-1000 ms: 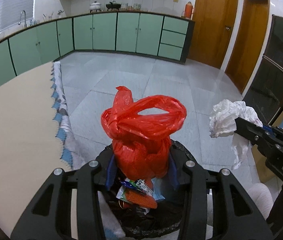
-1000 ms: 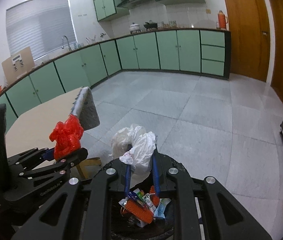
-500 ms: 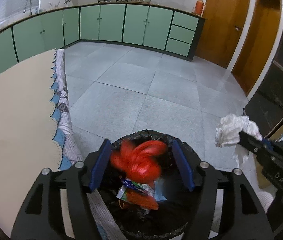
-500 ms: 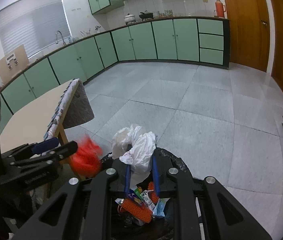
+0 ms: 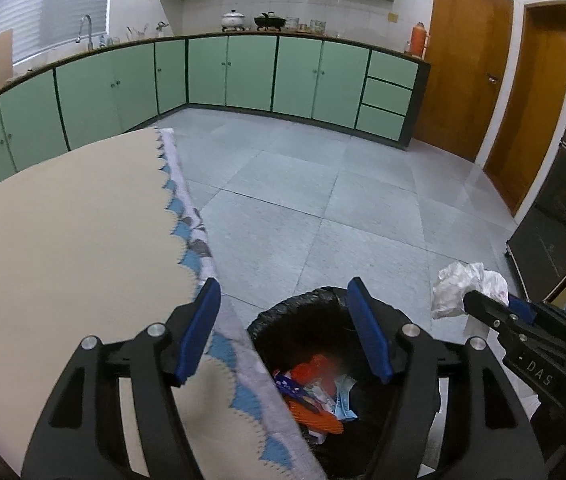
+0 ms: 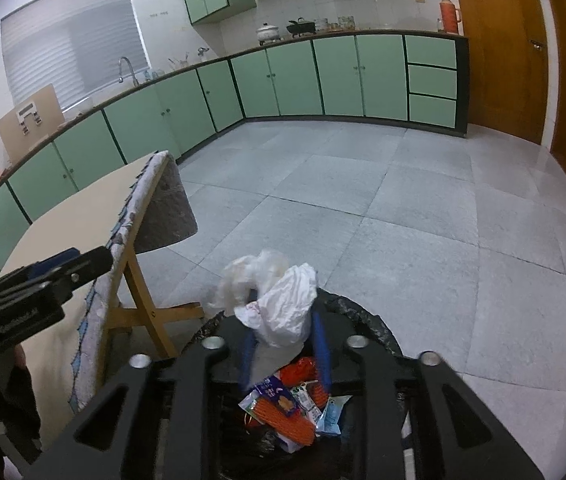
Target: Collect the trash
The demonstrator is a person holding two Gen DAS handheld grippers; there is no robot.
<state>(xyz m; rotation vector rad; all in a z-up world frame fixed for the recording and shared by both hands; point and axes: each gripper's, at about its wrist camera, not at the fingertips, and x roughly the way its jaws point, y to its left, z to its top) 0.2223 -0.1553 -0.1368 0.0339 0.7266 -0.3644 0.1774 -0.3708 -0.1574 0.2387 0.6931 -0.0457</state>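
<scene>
The right gripper (image 6: 283, 354) holds the white crumpled bag (image 6: 279, 300) just above the bin (image 6: 367, 320) below it, so it should release only over the opening, while the left gripper (image 5: 283, 328) is wide and empty.

Your views are dim and evenly lit, with glare on the glossy grey tiled floor (image 5: 479, 176), heavy fisheye bending, dark vignetted corners and slight motion blur low down.
</scene>
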